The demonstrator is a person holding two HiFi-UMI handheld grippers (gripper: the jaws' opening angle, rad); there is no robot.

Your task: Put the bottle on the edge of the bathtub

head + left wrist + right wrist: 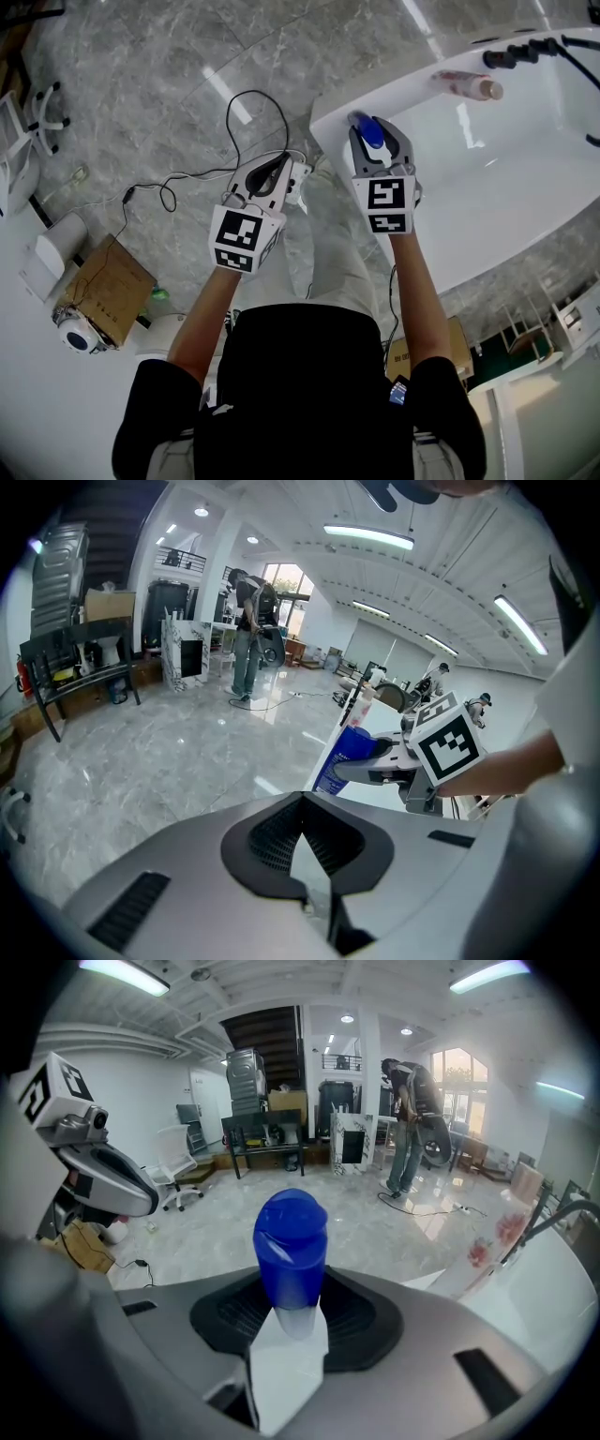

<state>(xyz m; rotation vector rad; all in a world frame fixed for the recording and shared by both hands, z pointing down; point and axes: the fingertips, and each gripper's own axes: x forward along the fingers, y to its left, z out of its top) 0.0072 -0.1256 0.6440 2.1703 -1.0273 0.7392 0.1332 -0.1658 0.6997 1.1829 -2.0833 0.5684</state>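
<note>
A bottle with a blue cap [369, 129] is held between the jaws of my right gripper [377, 137], which is shut on it. It hovers over the near corner of the white bathtub's rim [403, 92]. In the right gripper view the cap [291, 1241] stands up from between the pads, in the middle of the right gripper [292, 1312]. The left gripper view shows the bottle [347, 754] side-on in the right gripper [380, 769]. My left gripper [265, 173] hangs over the floor to the left of the tub, shut with nothing in it [302, 810].
A pink bottle [467, 85] lies on the tub's far rim near a black faucet [518, 52]. Cables [253, 105] run over the grey marble floor. A cardboard box [105, 292] and a white chair [39, 111] stand at the left. A person [410, 1124] stands far back.
</note>
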